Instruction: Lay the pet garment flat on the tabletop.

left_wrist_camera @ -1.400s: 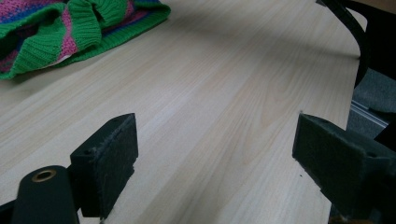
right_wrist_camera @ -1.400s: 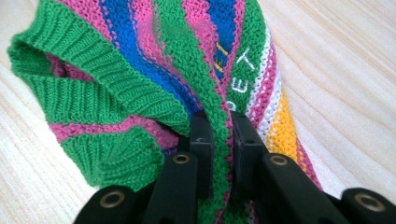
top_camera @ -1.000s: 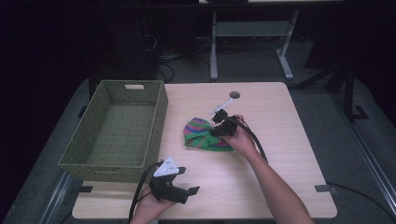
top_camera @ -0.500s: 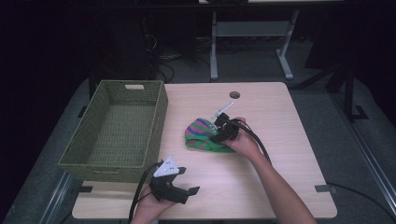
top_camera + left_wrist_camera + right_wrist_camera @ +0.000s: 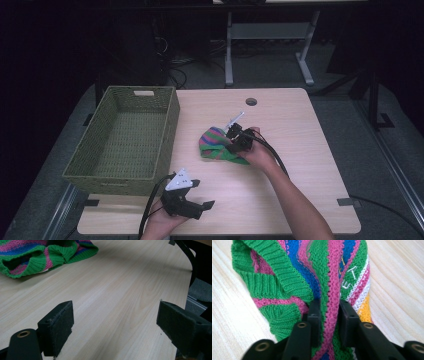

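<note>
A knitted garment (image 5: 215, 145) striped in green, pink and blue lies bunched at the middle of the wooden table (image 5: 290, 190). My right gripper (image 5: 231, 142) is at its right side. In the right gripper view the jaws have just been closing and now pinch a raised pink and green fold of the garment (image 5: 329, 270) between the right gripper's (image 5: 329, 305) pads. My left gripper (image 5: 202, 195) rests near the table's front edge, open, with bare wood between the jaws of the left gripper (image 5: 115, 320). The garment (image 5: 37, 257) lies well beyond them.
A green woven basket (image 5: 170, 120) with nothing in it stands on the left part of the table, close beside the garment. A round cable hole (image 5: 251, 101) sits near the far edge. Black cables trail from both grippers. Dark floor and a metal frame lie beyond.
The right gripper has shifted slightly on the garment, and the garment's folds have moved a little with it. The left gripper has stayed where it was.
</note>
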Demonstrator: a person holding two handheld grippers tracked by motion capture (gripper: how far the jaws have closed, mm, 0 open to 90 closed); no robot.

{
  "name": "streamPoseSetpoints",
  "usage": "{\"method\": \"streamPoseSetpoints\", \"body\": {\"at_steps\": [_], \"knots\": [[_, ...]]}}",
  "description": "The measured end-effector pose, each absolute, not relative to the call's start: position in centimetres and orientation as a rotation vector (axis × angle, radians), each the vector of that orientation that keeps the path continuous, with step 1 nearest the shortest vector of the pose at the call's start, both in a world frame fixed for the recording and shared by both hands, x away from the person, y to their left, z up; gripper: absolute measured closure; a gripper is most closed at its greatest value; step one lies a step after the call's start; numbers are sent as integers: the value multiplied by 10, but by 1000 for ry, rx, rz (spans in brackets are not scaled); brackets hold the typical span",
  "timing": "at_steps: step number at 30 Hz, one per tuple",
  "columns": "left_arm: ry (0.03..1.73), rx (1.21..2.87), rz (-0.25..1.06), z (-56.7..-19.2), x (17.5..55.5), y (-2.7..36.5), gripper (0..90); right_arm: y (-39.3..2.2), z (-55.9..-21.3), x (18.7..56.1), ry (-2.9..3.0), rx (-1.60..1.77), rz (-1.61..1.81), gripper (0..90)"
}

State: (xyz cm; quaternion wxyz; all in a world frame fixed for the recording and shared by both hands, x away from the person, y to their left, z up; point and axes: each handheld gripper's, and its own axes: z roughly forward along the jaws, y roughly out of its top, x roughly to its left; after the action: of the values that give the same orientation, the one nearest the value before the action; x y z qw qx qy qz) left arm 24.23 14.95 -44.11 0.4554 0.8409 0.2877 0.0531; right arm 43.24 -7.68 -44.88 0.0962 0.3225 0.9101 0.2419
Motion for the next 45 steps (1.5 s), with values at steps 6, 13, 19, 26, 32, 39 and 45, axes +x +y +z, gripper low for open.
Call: {"method": "streamPoseSetpoints", "body": {"at_steps": [6, 13, 19, 26, 32, 39, 45], "knots": [[722, 2061, 130, -441, 244, 153, 140, -84, -444, 436, 2712, 996, 774, 782], [725, 2060, 134, -441, 246, 154, 140, -102, -432, 438, 2701, 1035, 848, 787], [743, 2028, 144, -438, 244, 158, 140, -114, -421, 432, 2700, 1035, 897, 787], [738, 2022, 151, -438, 242, 159, 140, -123, -405, 421, 2687, 1020, 931, 787], [730, 2011, 164, -436, 240, 158, 140, -134, -390, 408, 2685, 994, 985, 786], [720, 1996, 179, -433, 237, 160, 140, -144, -370, 383, 2667, 939, 1033, 785], [722, 1970, 190, -431, 235, 162, 140, -150, -364, 368, 2678, 921, 1061, 785]]}}
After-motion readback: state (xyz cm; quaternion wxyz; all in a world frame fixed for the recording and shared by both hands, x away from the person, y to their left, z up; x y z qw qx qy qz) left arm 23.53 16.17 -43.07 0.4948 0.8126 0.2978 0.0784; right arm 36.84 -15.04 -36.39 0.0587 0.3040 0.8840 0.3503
